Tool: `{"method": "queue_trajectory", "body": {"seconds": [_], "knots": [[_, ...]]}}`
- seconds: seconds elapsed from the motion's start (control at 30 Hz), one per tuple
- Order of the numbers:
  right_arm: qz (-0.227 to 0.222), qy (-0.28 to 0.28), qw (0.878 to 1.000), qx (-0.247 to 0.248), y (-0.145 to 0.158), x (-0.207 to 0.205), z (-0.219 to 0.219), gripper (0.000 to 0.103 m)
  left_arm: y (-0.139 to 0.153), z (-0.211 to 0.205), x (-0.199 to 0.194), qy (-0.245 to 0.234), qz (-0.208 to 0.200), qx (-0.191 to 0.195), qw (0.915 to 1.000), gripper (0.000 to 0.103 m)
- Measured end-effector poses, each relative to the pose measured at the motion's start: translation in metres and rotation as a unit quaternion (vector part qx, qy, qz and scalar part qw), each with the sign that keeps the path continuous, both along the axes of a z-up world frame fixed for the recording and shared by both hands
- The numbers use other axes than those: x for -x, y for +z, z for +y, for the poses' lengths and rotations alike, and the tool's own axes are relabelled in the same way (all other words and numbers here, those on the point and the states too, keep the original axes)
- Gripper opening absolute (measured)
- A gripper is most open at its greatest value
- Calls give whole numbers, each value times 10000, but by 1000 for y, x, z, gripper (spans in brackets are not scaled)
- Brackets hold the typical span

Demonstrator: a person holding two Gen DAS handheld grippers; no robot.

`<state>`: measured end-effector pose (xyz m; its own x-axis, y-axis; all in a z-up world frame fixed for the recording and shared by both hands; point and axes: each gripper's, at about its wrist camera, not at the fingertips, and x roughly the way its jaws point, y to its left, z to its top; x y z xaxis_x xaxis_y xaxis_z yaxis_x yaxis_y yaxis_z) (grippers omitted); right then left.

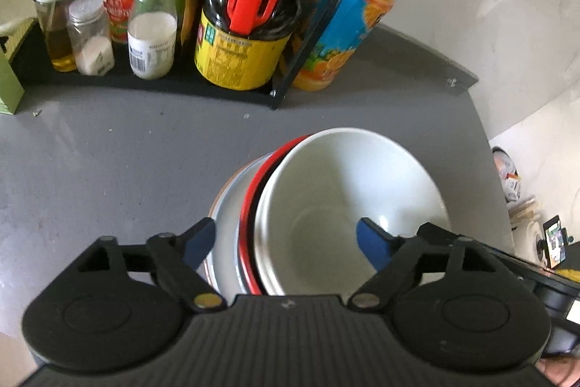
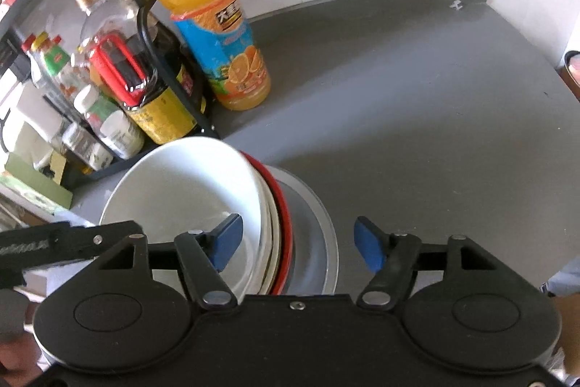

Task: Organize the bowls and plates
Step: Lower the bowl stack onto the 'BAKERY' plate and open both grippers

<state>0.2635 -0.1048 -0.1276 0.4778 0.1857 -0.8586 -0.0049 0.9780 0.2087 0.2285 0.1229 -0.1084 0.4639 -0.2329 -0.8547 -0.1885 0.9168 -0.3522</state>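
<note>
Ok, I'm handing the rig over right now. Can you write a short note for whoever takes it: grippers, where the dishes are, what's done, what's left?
Left gripper: open, empty, fingers either side of the stack's near-left rims.
Right gripper: open, empty, fingers either side of the stack's near-right rims.
Dishes: one nested stack on the grey counter, in front of the condiment rack and orange juice bottle. White bowl sits on top, tilted, over a red-rimmed dish and a wider plate at the bottom.
Done: the pieces in view are stacked.
Left: perhaps level the top bowl; no other loose dishes are in view.
</note>
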Motion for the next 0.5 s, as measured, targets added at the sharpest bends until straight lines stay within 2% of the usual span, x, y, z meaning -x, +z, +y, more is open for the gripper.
{"method": "queue_trajectory", "body": {"seconds": [0.17,0.3,0.5], "knots": [[-273,76,9994,-206,13,5,-11,90,7,-9,9,89,-115,-183,9997,91],[-439,219,9985,-244,23,14,-22,91,12,-16,14,155,-166,-296,9993,92],[-631,324,9967,-385,38,32,-63,94,27,-39,30,271,-292,-546,9977,94]]}}
